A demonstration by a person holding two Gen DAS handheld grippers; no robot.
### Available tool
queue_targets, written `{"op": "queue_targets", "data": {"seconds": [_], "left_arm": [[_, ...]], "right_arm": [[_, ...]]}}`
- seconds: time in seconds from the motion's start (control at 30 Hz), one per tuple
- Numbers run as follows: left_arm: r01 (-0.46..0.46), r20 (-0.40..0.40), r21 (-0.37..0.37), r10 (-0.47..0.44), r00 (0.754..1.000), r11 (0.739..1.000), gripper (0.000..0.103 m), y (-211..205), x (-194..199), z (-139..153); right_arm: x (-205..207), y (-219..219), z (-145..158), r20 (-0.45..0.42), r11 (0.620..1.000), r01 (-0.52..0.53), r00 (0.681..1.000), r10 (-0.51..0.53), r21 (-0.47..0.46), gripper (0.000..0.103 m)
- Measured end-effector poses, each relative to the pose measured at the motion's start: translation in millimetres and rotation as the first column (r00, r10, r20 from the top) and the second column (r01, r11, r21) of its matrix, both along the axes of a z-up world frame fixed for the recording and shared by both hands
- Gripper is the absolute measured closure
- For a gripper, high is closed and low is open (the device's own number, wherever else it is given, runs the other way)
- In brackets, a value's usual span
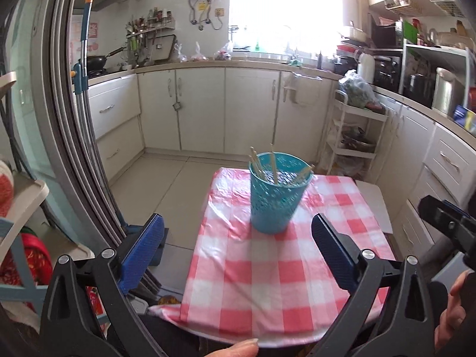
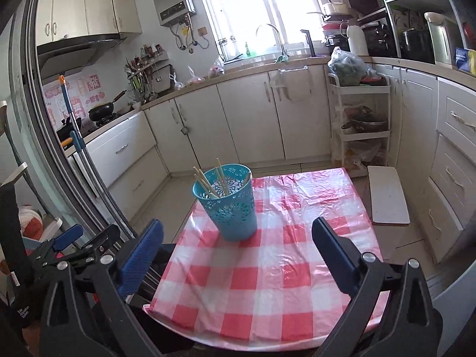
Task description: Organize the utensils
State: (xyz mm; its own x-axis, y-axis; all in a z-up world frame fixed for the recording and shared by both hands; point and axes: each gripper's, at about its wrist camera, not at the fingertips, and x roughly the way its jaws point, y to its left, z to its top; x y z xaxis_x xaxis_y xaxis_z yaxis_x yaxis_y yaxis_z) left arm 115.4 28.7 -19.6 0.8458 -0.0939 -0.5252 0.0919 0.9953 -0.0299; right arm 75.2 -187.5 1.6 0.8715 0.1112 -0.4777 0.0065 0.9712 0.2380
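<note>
On the checked tablecloth [image 2: 267,267]: one teal perforated holder [image 2: 227,205], upright, toward the far left part of the cloth, containing several wooden chopsticks [image 2: 208,184] leaning on its rim. Your left gripper [image 1: 238,255] hangs short of the holder, jaws spread wide, nothing held; your right gripper [image 2: 236,258] likewise, released and empty. No loose utensil shows beside the holder. Step, by judgement: finished or pausing. Next move calls for checking for strays.

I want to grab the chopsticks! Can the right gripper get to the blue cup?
Probably yes. The right gripper is open and empty, and only bare checkered tablecloth lies between it and the blue cup holding the chopsticks.
</note>
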Motion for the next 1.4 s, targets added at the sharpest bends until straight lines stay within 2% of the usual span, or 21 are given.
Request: {"op": "queue_targets", "data": {"seconds": [0.13, 0.23, 0.4, 0.5, 0.63, 0.9, 1.4], "left_arm": [[0.022, -0.028, -0.031, -0.022, 0.999, 0.999, 0.008, 11.0, -34.9, 8.4], [-0.009, -0.045, -0.063, 0.006, 0.999, 0.998, 0.008, 22.5, -60.3, 11.5], [-0.068, -0.07, -0.009, 0.067, 0.995, 0.998, 0.008, 26.4, -93.0, 1.3], [-0.083, -0.07, 0.012, 0.084, 0.994, 0.996, 0.008, 24.8, -109.7, -6.5], [-0.073, -0.066, 0.046, 0.076, 0.995, 0.996, 0.008, 20.9, -122.5, -10.2], [-0.087, -0.039, 0.048, 0.089, 0.995, 0.995, 0.008, 20.8, -134.9, -3.0], [-0.077, -0.044, 0.055, 0.08, 0.996, 0.996, 0.008, 20.4, -139.7, -1.5]], "right_arm": [[-40.4, 15.4, 9.4, 0.046, 0.997, -0.003, 0.999, 0.006, -0.071, 0.007], [-70.4, 23.1, 13.9, 0.079, 0.997, 0.01, 0.997, -0.004, -0.082, 0.007], [-110.7, 31.4, 1.2, 0.095, 0.999, 0.01, 0.995, -0.006, -0.045, 0.007], [-125.0, 36.4, -6.2, 0.088, 0.998, 0.008, 0.996, -0.003, -0.063, 0.007], [-129.6, 35.6, -7.0, 0.073, 0.999, 0.007, 0.997, -0.003, -0.054, 0.007], [-143.9, 41.8, -5.2, 0.096, 0.997, -0.009, 0.995, 0.016, -0.071, 0.007], [-148.5, 46.2, -4.7, 0.095, 0.996, -0.021, 0.995, 0.028, -0.081, 0.007]]}}
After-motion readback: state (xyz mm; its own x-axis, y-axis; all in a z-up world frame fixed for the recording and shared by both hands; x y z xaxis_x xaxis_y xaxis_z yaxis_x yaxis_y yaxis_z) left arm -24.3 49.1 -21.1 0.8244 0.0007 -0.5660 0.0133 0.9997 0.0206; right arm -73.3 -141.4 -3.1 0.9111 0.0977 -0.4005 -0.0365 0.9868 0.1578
